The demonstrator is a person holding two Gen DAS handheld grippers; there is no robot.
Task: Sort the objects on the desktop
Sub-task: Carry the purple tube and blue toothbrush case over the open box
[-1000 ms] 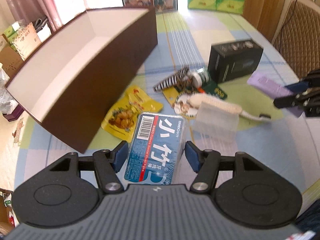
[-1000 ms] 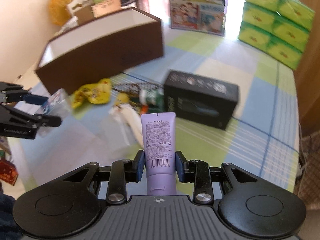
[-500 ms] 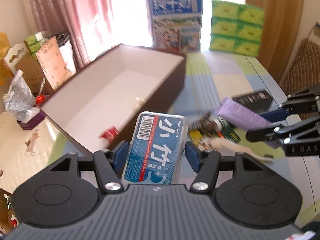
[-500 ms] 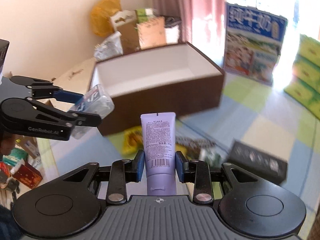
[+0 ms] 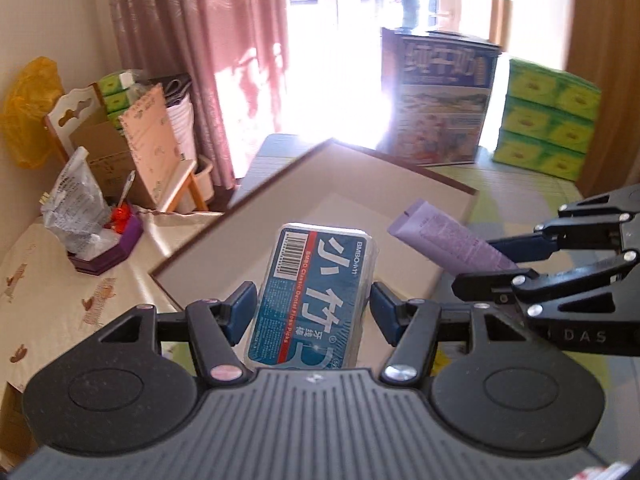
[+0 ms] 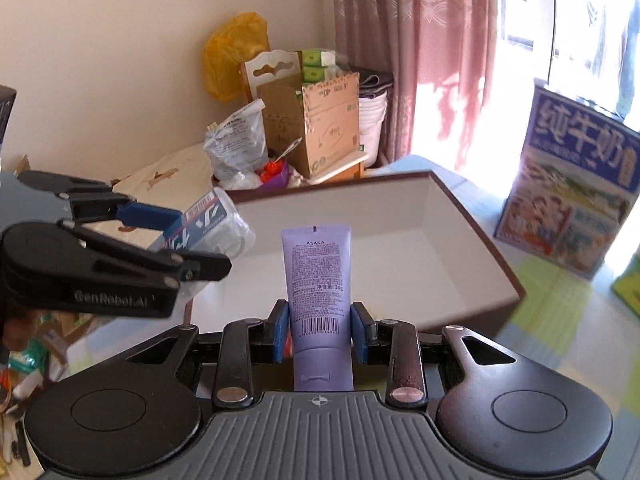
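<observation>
— Surroundings ahead of the left gripper (image 5: 312,306)?
— Brown box with white inside (image 5: 360,216) just beyond the fingertips, open top unobstructed; milk carton (image 5: 440,96) and green tissue packs (image 5: 548,116) farther back, pink curtain (image 5: 200,40) to the left.
— Grip?
— Clamped on the blue dental floss pick pack (image 5: 312,300), jutting forward over the box.
— And the right gripper (image 6: 320,330)?
— Pinching the purple ASAKA tube (image 6: 318,276), upright between the pads, over the same box's near wall (image 6: 440,316).

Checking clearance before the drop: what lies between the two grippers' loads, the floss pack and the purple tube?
Nothing. In the left wrist view only the box's pale interior shows between the floss pack and the purple tube.
</observation>
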